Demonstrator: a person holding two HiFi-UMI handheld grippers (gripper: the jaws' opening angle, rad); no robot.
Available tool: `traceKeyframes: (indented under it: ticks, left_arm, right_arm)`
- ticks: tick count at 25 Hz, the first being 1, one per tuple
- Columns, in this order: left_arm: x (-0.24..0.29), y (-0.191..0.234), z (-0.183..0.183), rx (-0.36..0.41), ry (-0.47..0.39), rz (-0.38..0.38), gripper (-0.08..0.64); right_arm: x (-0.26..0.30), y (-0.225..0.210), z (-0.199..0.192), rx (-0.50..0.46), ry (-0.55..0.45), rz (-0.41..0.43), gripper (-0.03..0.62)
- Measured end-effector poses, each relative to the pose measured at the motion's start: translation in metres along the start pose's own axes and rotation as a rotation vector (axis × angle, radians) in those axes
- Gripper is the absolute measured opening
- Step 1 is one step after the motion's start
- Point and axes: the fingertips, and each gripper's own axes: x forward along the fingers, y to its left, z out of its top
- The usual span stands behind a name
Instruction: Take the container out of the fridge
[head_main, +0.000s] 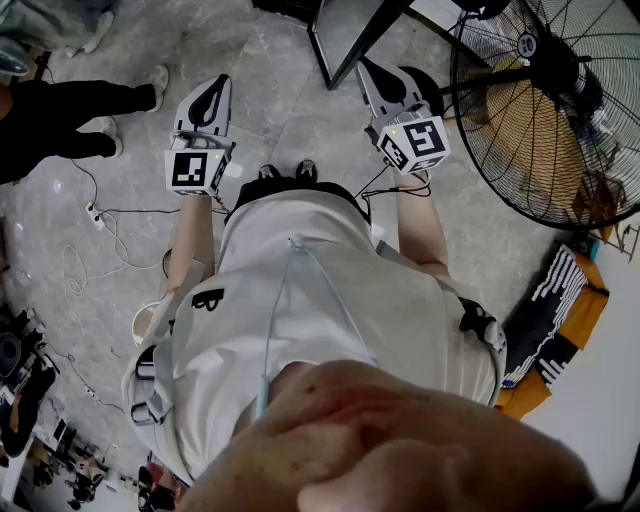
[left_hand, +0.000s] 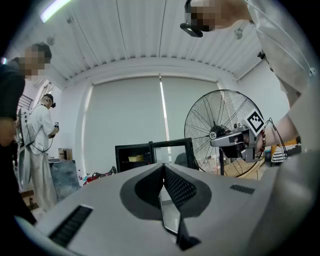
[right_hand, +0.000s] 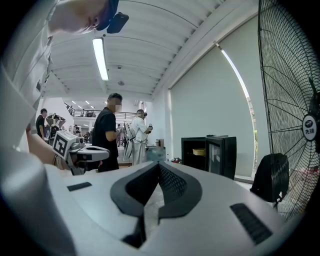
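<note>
Our left tongs (left_hand: 163, 167) are pressed together at the tips, and their cross-hatched black pads (left_hand: 179, 187) grip nothing. Our right tongs (right_hand: 159, 165) are likewise closed tight and empty. Both point level, side by side but apart in front of us, under smooth, pale grey shells. Ahead stands the small black fridge (right_hand: 207, 156), boxy, with its glass door swung open. The container (right_hand: 199, 151), a shallow yellowish tub, sits on a shelf inside, well apart from both tongs. A big round wire-caged fan (right_hand: 292, 100) stands to the right of the fridge.
</note>
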Motion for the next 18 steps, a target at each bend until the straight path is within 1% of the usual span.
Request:
traceKeyframes:
  ticks: [4, 7, 10, 18]
  left_arm:
    - [0.003, 0.006, 0.000, -0.004, -0.006, 0.003, 0.009]
    - [0.000, 0.010, 0.000, 0.004, -0.009, 0.003, 0.009]
    - [-0.005, 0.014, -0.002, -0.004, -0.010, 0.002, 0.009]
    - [-0.009, 0.019, -0.010, -0.012, 0.001, -0.003, 0.009]
  right_arm:
    - [0.010, 0.001, 0.000, -0.013, 0.005, 0.014, 0.015]
    - [0.016, 0.008, 0.003, -0.013, -0.012, 0.029, 0.015]
    - [0.020, 0.016, 0.005, -0.016, -0.020, 0.041, 0.017]
    - [0.027, 0.018, 0.003, -0.024, -0.002, 0.039, 0.018]
